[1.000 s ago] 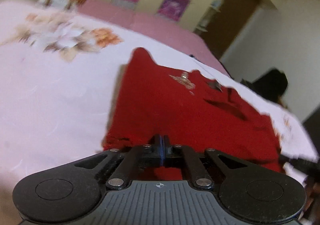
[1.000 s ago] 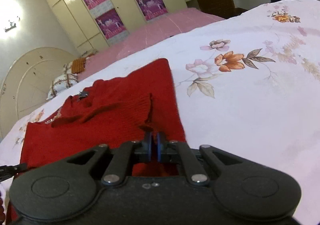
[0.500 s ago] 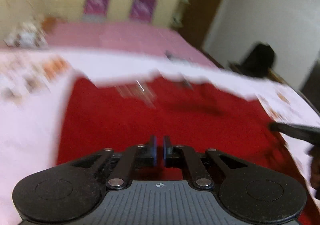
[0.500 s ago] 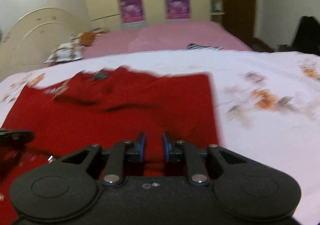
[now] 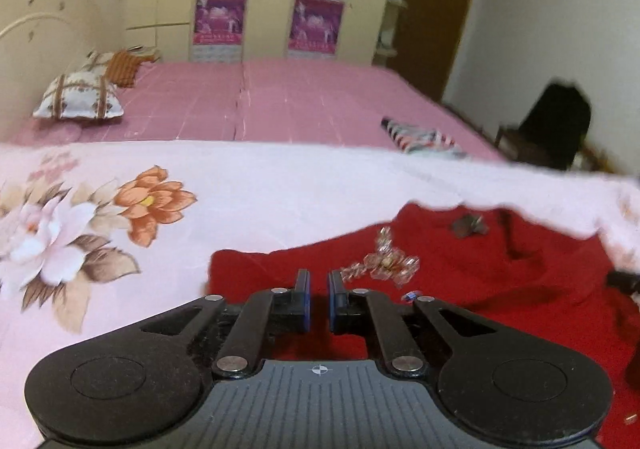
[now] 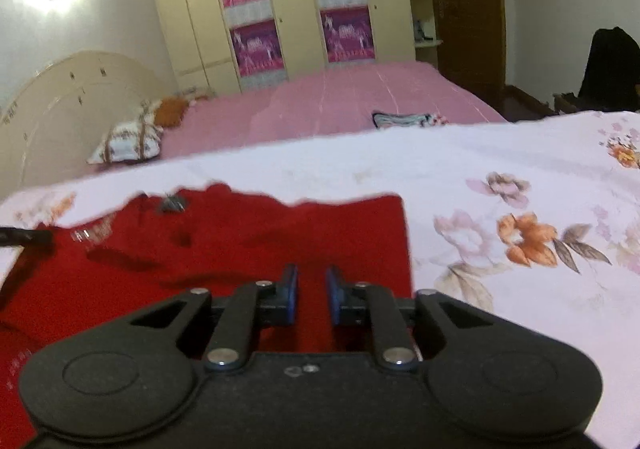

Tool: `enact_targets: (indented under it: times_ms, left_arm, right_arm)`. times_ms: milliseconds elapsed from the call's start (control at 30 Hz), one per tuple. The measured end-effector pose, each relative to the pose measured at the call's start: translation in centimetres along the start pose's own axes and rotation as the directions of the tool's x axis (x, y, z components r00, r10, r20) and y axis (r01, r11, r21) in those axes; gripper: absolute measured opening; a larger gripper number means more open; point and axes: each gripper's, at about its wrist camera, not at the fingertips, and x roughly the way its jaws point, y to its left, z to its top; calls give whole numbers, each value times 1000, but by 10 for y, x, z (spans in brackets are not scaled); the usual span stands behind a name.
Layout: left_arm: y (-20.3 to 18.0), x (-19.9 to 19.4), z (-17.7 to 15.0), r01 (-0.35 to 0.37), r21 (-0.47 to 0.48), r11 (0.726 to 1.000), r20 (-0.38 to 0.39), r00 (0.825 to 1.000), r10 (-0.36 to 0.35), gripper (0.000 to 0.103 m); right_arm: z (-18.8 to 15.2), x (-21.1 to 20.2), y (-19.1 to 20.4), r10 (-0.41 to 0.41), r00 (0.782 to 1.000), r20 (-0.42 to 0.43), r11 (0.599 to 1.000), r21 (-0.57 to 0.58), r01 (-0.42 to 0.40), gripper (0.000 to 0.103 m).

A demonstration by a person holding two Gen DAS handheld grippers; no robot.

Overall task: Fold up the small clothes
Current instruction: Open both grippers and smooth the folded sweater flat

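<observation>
While both claws hover empty, red garment (image 5: pixel 480 281) lies flat.

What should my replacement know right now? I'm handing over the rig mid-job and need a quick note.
Left claw: narrowly open, empty, over the near left corner of the red top.
Right claw: open, empty, jaws just opened, then eased in a little; over the top's near right side.
Top lies spread on the floral sheet, beaded front up; neither claw holds it.
Done: top laid out. Unclear whether any fold is made yet.
Left: finish folding.
</observation>
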Motion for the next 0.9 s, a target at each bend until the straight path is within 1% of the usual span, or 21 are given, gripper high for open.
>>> enact_targets:
  times_ms: [33,67,100,167,233,267,300,333,400,433,467,500,533,567,633,700,733,767,800,833,900]
  left_arm:
    - [1,9,-2,-36,24,999,-21,999,37,7]
    - [8,11,-3,-38,7,999,-3,999,38,7]
    - [18,11,-4,-35,-52,998,-2,999,35,6]
    - [25,4,-4,-42,-88,995,-6,999,42,6]
    - [24,-7,-3,-63,-114,991,-4,998,63,7]
    - [17,-20,-3,-63,-130,990,28,997,67,7]
    - [4,-29,-4,-43,-122,992,67,996,51,7]
    - [-15,-31,-4,-15,-91,996,81,996,22,7]
    - [-62,-23,-6,72,-6,997,64,995,-72,7]
    - [-83,-16,-9,110,24,994,40,993,-111,7]
    - [-102,-7,-15,147,40,988,9,989,-148,7]
    - [-111,-2,-18,160,51,986,-3,987,-160,7]
    - [-115,1,-22,144,65,987,7,989,-145,7]
    - [-108,3,-23,134,51,990,17,991,-135,7]
    - [-66,2,-19,82,-50,995,17,997,-81,6]
    - [-24,-6,-21,-25,-71,997,20,999,26,6]
    - [-6,-10,-24,-25,-91,996,25,999,27,5]
    - [11,-13,-26,2,-140,990,25,1000,1,4]
    - [17,-16,-25,13,-163,987,23,1000,-9,4]
    - [14,-21,-23,6,-166,986,29,1000,-1,4]
    - [-1,-40,-25,29,-163,986,77,997,-17,7]
  right_arm:
    - [0,6,3,-5,1000,-7,1000,-25,5,22]
    - [-4,14,5,-37,999,-27,997,-66,35,22]
    - [-7,20,2,-52,998,-23,995,-82,50,19]
    - [-4,19,-9,-24,999,-25,999,-36,23,19]
    - [-1,15,-9,-29,999,-33,999,-46,28,19]
    - [1,9,-7,-32,999,-32,999,-44,30,22]
    - [3,3,-5,-19,1000,-14,999,-38,18,28]
    - [5,-2,-1,15,1000,12,999,-30,-14,31]
    - [9,0,24,91,996,19,995,-47,-90,31]
    - [8,8,42,112,994,2,990,-82,-111,28]
    - [6,16,55,120,993,-22,987,-110,-121,28]
    - [3,23,66,128,991,-48,982,-132,-133,27]
    - [-2,29,73,125,990,-61,980,-151,-132,27]
    - [-6,32,75,107,992,-61,979,-169,-116,27]
    - [-6,30,62,90,995,-47,981,-166,-96,26]
    - [-3,21,38,-20,999,-26,988,-154,16,30]
    - [-4,17,23,-62,998,-17,989,-135,59,30]
    - [-5,15,7,-65,998,-24,994,-89,62,30]
    - [-7,14,-5,-43,999,-25,998,-48,42,30]
    - [-7,13,-7,-47,999,-26,998,-50,45,30]
    - [-3,8,3,-61,998,-23,995,-79,59,31]
